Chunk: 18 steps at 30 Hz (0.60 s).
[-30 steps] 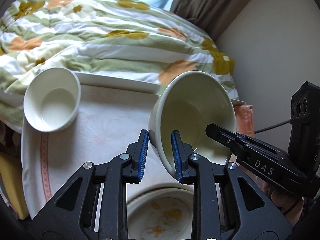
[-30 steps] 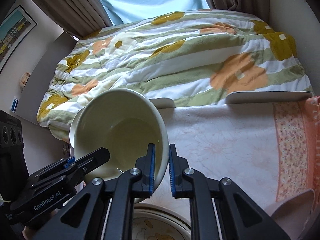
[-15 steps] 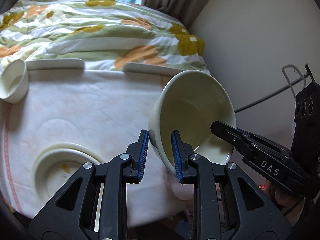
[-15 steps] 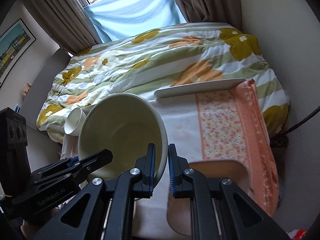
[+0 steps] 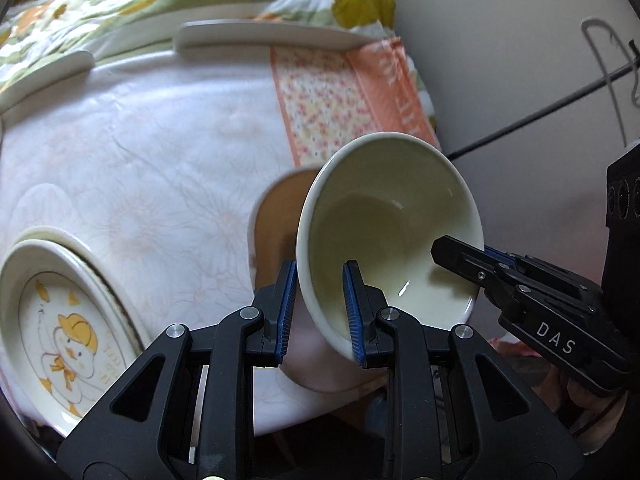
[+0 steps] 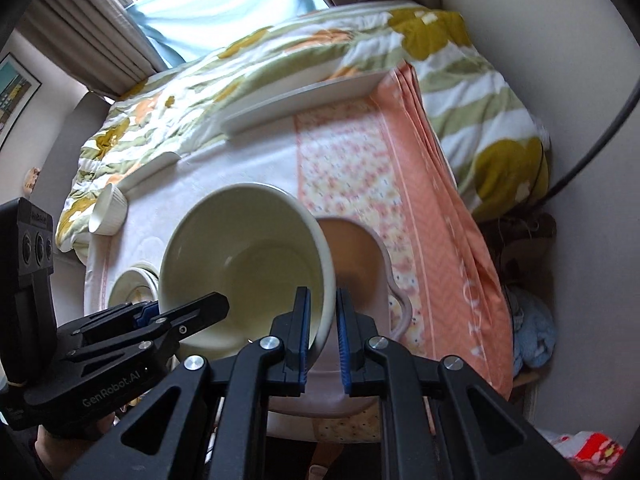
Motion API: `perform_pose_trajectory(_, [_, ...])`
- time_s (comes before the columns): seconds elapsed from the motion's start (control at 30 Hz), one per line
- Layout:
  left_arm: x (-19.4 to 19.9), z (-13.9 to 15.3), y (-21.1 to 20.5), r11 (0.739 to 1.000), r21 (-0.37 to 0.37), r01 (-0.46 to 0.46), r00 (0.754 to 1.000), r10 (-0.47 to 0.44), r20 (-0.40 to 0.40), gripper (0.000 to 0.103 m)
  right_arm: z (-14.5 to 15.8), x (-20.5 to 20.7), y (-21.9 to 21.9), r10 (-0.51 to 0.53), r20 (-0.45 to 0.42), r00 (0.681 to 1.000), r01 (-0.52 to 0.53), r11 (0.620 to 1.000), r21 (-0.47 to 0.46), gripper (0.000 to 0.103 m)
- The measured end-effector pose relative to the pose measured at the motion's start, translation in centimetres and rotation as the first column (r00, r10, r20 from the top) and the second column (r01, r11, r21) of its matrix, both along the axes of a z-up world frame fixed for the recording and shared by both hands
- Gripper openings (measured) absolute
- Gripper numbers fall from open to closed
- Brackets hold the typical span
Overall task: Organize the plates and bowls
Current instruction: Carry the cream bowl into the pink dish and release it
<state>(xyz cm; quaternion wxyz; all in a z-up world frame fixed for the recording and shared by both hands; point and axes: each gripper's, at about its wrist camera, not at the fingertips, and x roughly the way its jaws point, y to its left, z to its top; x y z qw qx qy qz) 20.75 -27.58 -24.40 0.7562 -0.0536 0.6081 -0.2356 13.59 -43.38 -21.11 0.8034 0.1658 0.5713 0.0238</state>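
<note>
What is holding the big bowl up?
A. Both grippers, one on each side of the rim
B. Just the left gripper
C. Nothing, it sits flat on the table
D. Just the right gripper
A: the left gripper and the right gripper each pinch the bowl's rim on opposite sides, with the bowl tilted above the table.

Floral duvet [image 6: 280, 80]; grey curtains [image 6: 100, 52]; tablecloth [image 5: 160, 160].

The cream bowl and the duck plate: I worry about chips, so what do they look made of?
The cream bowl looks like glazed ceramic: thick rim, glossy highlights inside. The duck plate seems glazed ceramic too, or possibly melamine: shiny surface, printed cartoon; the look leaves it open.
</note>
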Motion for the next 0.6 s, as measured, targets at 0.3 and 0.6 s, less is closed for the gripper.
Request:
perform_pose_trajectory(0.3, [-0.1, -3.2, -1.9, 0.989, 0.109, 0.095, 0.995, -0.095, -0.007, 0.021, -3.8, -0.6, -0.6, -0.035, -0.078, 0.996, 0.036, 0.999, 0.013, 0.012])
perform_pose_trajectory(0.6, [-0.4, -2.4, -2.8, 0.962, 0.223, 0.159, 0.984, -0.173, 0.043, 0.021, -4.0, -0.6, -0.5, -0.048, -0.08, 0.996, 0.051, 0.998, 0.028, 0.011])
